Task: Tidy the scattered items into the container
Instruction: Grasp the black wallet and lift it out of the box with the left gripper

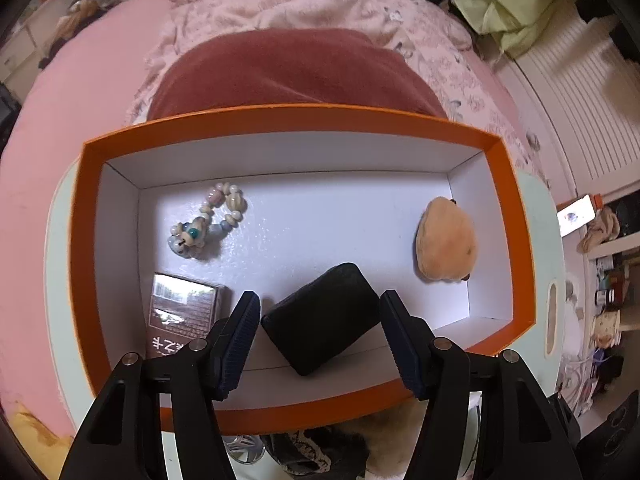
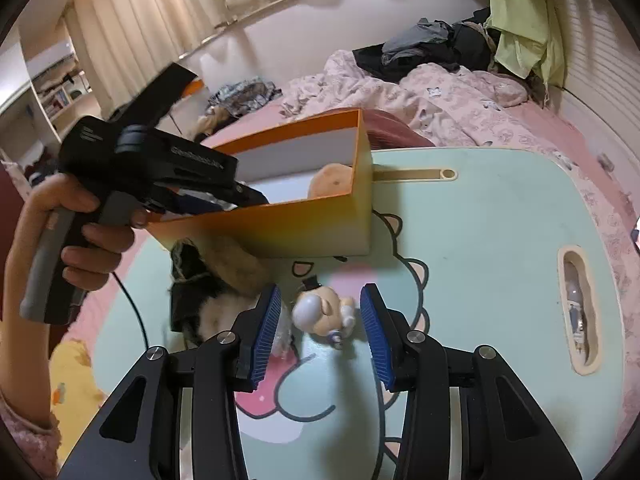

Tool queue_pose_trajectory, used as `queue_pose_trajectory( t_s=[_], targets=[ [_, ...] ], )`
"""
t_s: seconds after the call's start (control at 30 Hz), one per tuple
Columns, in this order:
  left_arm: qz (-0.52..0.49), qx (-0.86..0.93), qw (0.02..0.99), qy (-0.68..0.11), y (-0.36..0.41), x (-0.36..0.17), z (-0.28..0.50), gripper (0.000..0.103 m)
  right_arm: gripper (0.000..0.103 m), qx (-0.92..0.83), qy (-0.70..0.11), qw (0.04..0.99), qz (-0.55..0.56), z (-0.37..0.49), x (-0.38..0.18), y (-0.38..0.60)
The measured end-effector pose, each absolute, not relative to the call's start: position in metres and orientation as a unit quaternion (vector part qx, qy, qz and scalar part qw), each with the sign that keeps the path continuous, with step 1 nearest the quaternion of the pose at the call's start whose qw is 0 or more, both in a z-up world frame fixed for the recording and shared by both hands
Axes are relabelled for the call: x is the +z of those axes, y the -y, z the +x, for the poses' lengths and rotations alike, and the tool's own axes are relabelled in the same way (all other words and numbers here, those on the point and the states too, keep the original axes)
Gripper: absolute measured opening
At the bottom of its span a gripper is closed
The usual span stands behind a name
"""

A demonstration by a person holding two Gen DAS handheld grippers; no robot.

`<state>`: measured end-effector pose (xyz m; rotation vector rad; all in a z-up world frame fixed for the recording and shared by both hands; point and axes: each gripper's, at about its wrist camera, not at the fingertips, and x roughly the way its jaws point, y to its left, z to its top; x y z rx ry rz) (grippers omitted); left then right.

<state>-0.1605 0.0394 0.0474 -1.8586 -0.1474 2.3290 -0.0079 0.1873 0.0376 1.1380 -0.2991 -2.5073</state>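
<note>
An orange box with a white inside (image 1: 280,120) stands on a mint table; it also shows in the right wrist view (image 2: 304,224). In it lie a bead bracelet (image 1: 208,220), a brown packet (image 1: 180,316), a tan plush (image 1: 446,240) and a black pouch (image 1: 324,318). My left gripper (image 1: 320,340) is open over the box, with the pouch lying between its fingers and apart from them. My right gripper (image 2: 320,328) is open just above the table, its fingers either side of a small figurine (image 2: 324,314) that lies on the table.
A dark and tan fabric heap (image 2: 208,280) lies on the mint table (image 2: 500,240) beside the box's near wall. A slot (image 2: 580,312) is cut in the table's right side. A pink bed with a red cushion (image 1: 296,68) and clothes lies behind.
</note>
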Motion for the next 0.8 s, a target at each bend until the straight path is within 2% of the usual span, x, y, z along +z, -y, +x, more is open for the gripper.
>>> queue_pose_trajectory(
  t_s=[0.27,0.33,0.37,0.4,0.47,0.53,0.63,0.67,0.73,0.8],
  targets=[
    [-0.629,0.773,0.070,0.052,-0.046,0.034,-0.168,0.063,0.043,-0.885,0.103,0.185,0.415,-0.008,0.030,-0.181],
    [-0.622,0.778,0.073,0.045,-0.047,0.035,-0.165,0.054,0.043,-0.884,0.103,0.184,0.417,-0.008,0.029,-0.180],
    [-0.619,0.779,0.078,0.051,-0.046,0.036,-0.165,0.043,0.043,-0.884,0.104,0.183,0.417,-0.008,0.028,-0.181],
    [-0.620,0.778,0.082,0.060,-0.043,0.038,-0.164,0.040,0.043,-0.884,0.105,0.182,0.417,-0.009,0.028,-0.181],
    [-0.618,0.779,0.083,0.070,-0.036,0.042,-0.165,0.019,0.043,-0.884,0.106,0.181,0.417,-0.010,0.028,-0.182],
    [-0.612,0.783,0.087,0.068,-0.032,0.049,-0.164,0.014,0.043,-0.884,0.107,0.180,0.417,-0.011,0.028,-0.184],
    [-0.607,0.787,0.093,0.063,-0.031,0.058,-0.161,0.017,0.043,-0.884,0.108,0.179,0.417,-0.012,0.028,-0.185],
    [-0.608,0.786,0.096,0.059,-0.031,0.061,-0.161,0.031,0.043,-0.885,0.107,0.179,0.417,-0.012,0.028,-0.185],
    [-0.611,0.783,0.102,0.050,-0.031,0.067,-0.160,0.048,0.043,-0.884,0.107,0.179,0.418,-0.013,0.027,-0.185],
    [-0.607,0.787,0.109,0.029,-0.036,0.075,-0.157,0.049,0.043,-0.883,0.107,0.180,0.420,-0.013,0.026,-0.184]
  ],
)
